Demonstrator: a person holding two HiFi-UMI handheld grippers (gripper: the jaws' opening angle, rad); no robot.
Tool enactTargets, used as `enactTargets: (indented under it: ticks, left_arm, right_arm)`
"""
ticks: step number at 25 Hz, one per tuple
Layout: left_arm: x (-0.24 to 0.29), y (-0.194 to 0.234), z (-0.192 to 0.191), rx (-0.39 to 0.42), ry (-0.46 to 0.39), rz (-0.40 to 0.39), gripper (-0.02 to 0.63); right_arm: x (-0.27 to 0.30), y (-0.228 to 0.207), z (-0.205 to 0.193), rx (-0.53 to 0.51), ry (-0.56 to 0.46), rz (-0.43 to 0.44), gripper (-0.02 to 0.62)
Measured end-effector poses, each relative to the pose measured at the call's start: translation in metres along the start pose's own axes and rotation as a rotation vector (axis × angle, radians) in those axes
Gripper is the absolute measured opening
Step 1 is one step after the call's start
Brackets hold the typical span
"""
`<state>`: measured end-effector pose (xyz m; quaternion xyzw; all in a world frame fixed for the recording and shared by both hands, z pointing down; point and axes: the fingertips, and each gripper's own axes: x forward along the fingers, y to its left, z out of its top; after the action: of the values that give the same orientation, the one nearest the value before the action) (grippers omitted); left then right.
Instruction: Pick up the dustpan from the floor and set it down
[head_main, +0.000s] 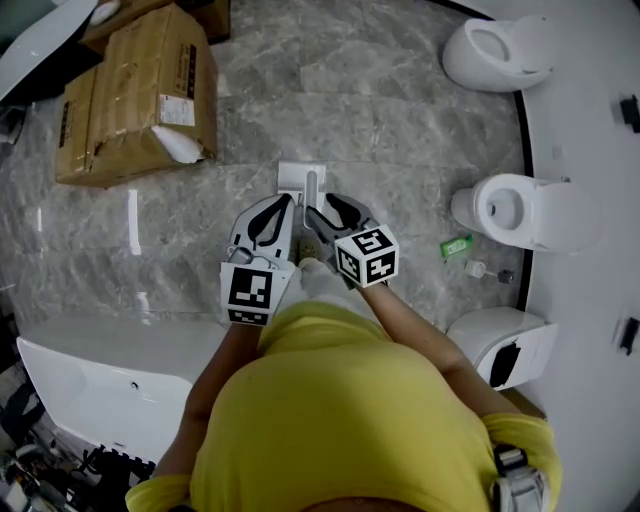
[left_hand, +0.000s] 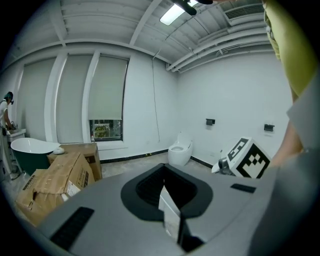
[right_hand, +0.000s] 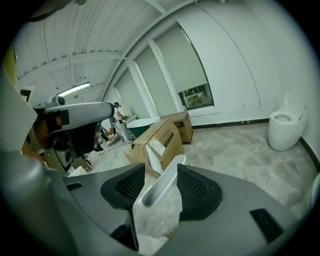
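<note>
Yellow shirt (head_main: 330, 420) and two forearms come first, then the two marker cubes side by side, almost touching. Just past them the left tongs (head_main: 285, 207) and right tongs (head_main: 316, 210) point forward, tips nearly meeting.

In the right gripper view, the right tongs (right_hand: 161, 180) are clamped on the white dustpan (right_hand: 165, 182), its channelled handle caught between both pads and slanting up and away. In the left gripper view, the left tongs (left_hand: 167, 192) are pressed together on a thin white edge, which I take to be another part of the dustpan (left_hand: 169, 210). From above, the dustpan (head_main: 298, 178) sits straight ahead of both tips, over the grey marble floor (head_main: 400, 130). Whether it hangs clear of the floor I cannot tell.

Further out, a cardboard box (head_main: 140, 90) lies well to the left of the left tongs, and two toilets (head_main: 510, 205) stand well to the right of the right tongs.

Trouble I would watch for:
- The handle could turn between the right pads and let the pan swing.
- The left nip on so thin an edge could slip.
- If one side lets go first, the dustpan could drop or tip on the hard floor.
- With the tongs this crowded, their cubes may knock together.
</note>
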<state>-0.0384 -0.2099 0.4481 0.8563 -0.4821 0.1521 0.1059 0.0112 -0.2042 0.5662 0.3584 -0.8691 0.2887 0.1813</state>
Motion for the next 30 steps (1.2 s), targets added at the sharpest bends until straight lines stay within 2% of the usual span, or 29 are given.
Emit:
enactTargets:
  ticks: [7,13,16,19,25,30]
  left_arm:
    - [0.014,0.005,-0.004,-0.024,0.030,-0.024,0.003]
    - [0.023,0.013,-0.003,-0.038,0.039,-0.027,0.003]
    - [0.025,0.017,-0.004,-0.042,0.048,-0.022,0.003]
    - [0.026,0.022,-0.005,-0.047,0.051,-0.015,0.003]
    - [0.025,0.030,-0.005,-0.045,0.054,-0.008,0.003]
    - [0.022,0.031,-0.005,-0.042,0.050,-0.013,0.003]
  right_arm:
    - [0.025,-0.008,-0.029,0.231,0.114,0.120,0.289]
    - [0.046,-0.003,-0.051,0.400,0.191,0.293,0.296]
    - [0.050,0.006,-0.048,0.417,0.183,0.379,0.272]
    - [0.053,0.012,-0.041,0.409,0.160,0.432,0.178]
    - [0.052,0.012,-0.031,0.381,0.159,0.430,0.178]
    - [0.039,0.016,-0.005,0.392,0.113,0.455,0.183]
